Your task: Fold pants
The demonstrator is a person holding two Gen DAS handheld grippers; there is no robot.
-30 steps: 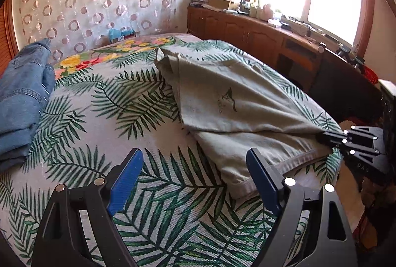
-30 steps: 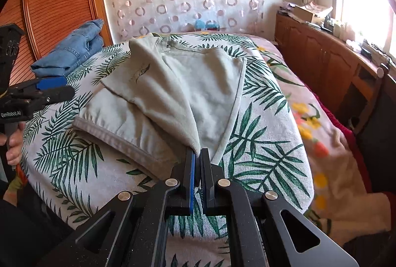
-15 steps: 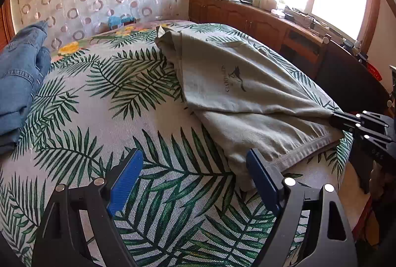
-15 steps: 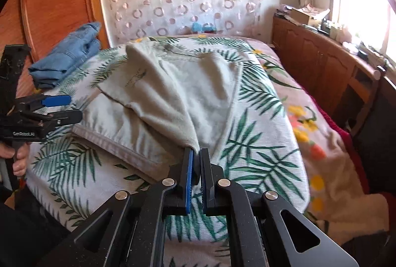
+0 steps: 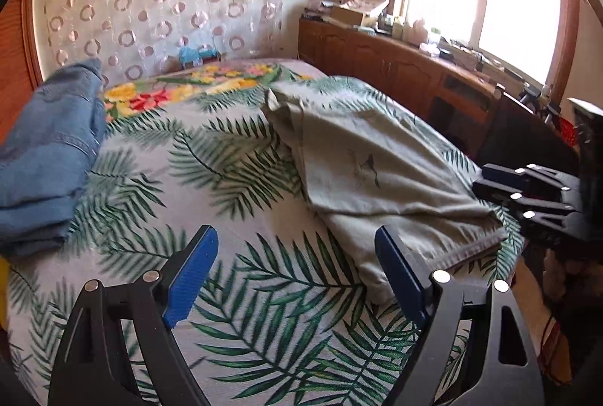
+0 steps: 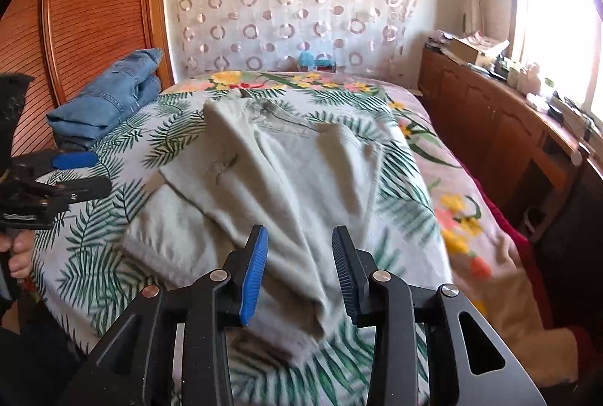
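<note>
Both hand-held grippers (image 5: pixel 294 270) (image 6: pixel 299 270) open, empty.

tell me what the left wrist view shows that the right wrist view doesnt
Only the left wrist view: the left tongs head-on, wide open over bare bedspread, and the right tongs side-on by the pants' near edge.

Only the right wrist view: the right tongs opening, grey fabric between the pads but not pinched; a hand; the louvred wooden door.

Both: the grey pants, the folded jeans, the wooden cabinets.
</note>
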